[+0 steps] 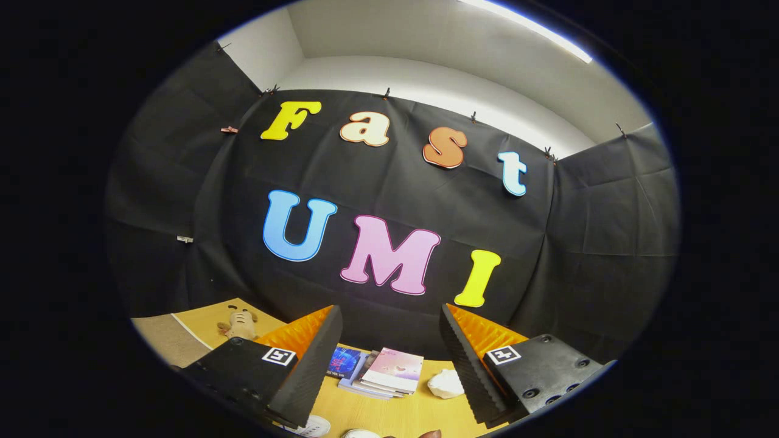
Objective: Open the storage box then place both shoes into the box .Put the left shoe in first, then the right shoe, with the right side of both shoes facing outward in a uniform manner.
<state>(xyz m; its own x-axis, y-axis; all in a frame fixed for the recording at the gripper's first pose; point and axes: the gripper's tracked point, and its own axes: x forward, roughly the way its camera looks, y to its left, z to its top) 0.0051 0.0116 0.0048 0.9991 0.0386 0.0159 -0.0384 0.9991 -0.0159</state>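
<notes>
The claw (389, 359) is sitting nearest, its two fingers spread wide apart and gripping nothing. It is pointing up high, toward the booth wall. Between the fingers, out on the yellow tabletop (389, 413), a small pile of books (382, 372) is lying beside a crumpled white lump (445, 384). A soft toy (238, 323) is resting off to the left. Something white (313, 427) is peeking out under the left finger; I cannot tell if it is a shoe. The storage box is nowhere I can point to. The claw probably needs tipping down first to find the box lid.
</notes>
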